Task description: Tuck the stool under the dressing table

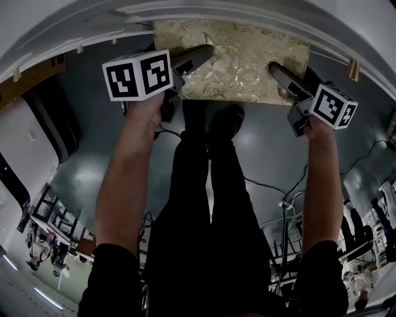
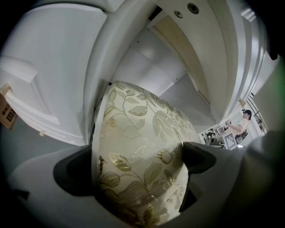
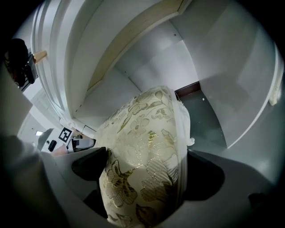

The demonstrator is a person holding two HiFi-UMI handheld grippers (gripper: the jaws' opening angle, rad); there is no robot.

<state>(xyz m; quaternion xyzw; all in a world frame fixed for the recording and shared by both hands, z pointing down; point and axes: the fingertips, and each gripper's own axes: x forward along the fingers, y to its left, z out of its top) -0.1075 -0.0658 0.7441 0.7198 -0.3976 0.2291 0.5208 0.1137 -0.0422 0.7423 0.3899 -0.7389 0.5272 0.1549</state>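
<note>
The stool has a cream seat cushion with a gold leaf pattern and sits partly beneath the white dressing table at the top of the head view. My left gripper is shut on the stool's left edge, the padded seat filling the space between its jaws. On the right edge my right gripper is shut the same way. The stool's legs are hidden. In both gripper views the white underside and inner panels of the table rise ahead of the seat.
The person's dark trousered legs and shoes stand just behind the stool on the grey floor. Cables trail over the floor at the right. A white and black case stands at the left.
</note>
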